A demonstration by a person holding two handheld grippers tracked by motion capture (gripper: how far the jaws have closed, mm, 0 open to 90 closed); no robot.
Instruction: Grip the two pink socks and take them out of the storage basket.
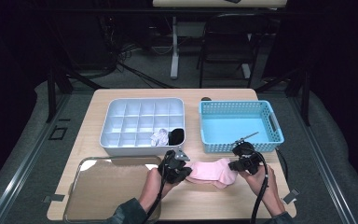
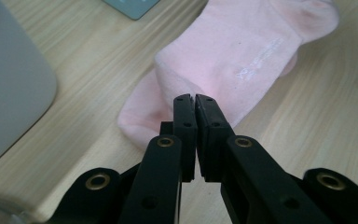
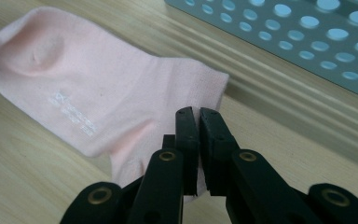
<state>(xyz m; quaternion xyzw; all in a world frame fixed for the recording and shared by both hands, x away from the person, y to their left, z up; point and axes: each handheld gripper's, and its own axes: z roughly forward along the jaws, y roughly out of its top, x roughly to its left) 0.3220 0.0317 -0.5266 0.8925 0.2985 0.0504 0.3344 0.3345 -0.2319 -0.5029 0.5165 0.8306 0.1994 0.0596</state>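
A pink sock (image 1: 212, 170) lies flat on the wooden table near the front edge, between my two hands. My left gripper (image 1: 182, 171) is at the sock's left end; in the left gripper view its jaws (image 2: 195, 99) are shut, pinching a raised fold of the pink sock (image 2: 242, 51). At the sock's right end is my right gripper (image 1: 235, 165). In the right gripper view its jaws (image 3: 196, 112) are shut on the edge of the pink sock (image 3: 98, 79) near the cuff.
A white divided organizer (image 1: 142, 121) stands behind the left gripper, with a white rolled sock (image 1: 159, 136) and a black one (image 1: 176, 135) in its front cells. A blue perforated basket (image 1: 240, 126) stands behind the right gripper. A metal tray (image 1: 112, 186) lies front left.
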